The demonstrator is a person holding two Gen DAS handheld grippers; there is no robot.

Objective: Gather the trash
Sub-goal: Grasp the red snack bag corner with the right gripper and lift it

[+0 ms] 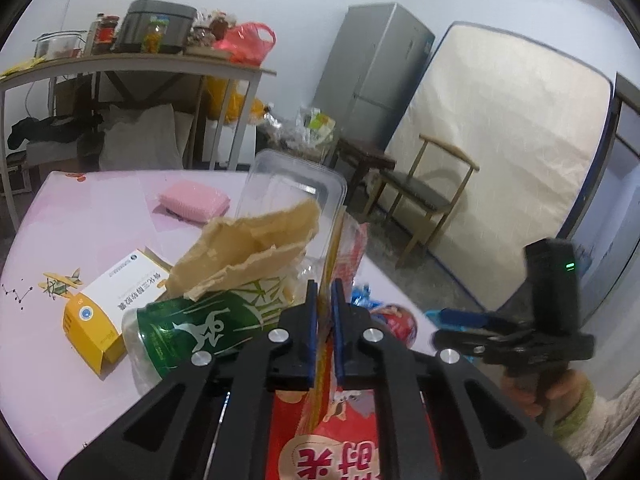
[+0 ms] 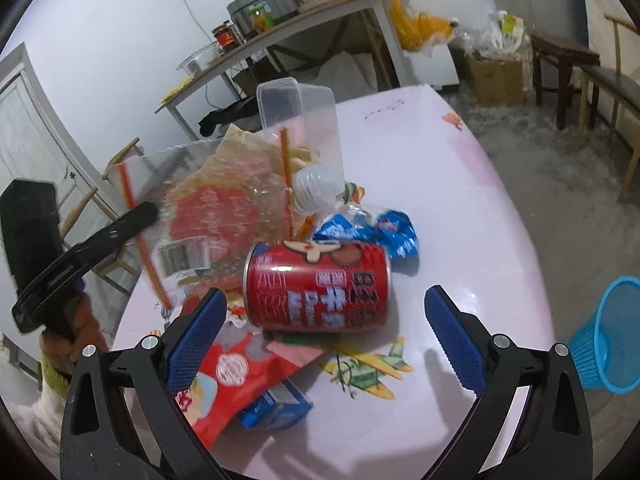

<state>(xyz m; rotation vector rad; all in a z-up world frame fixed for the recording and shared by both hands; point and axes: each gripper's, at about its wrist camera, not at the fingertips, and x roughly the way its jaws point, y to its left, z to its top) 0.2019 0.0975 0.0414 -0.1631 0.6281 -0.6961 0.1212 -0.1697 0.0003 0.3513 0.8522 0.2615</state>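
Observation:
My left gripper [image 1: 324, 300] is shut on the orange-striped edge of a clear plastic bag [image 2: 208, 216] with red print, lifted over the pink table [image 2: 440, 184]. In the right wrist view the left gripper [image 2: 150, 212] pinches that bag from the left. My right gripper [image 2: 326, 336] stands open, its blue pads on either side of a red can [image 2: 320, 284] lying on its side, not touching it. Around the can lie blue wrappers [image 2: 372, 232], a red snack packet [image 2: 228, 376] and a small blue box [image 2: 276, 408]. A crushed green bottle [image 1: 192, 328] and torn brown paper [image 1: 248, 248] lie left of the bag.
A clear plastic container [image 2: 304, 128] stands tilted behind the pile. A yellow-white box [image 1: 108, 308] and a pink sponge [image 1: 194, 200] lie on the table. A blue wastebasket [image 2: 612, 336] sits off the table's right edge. Chairs [image 1: 424, 192], a fridge [image 1: 372, 72] and a cluttered side table [image 1: 160, 64] stand beyond.

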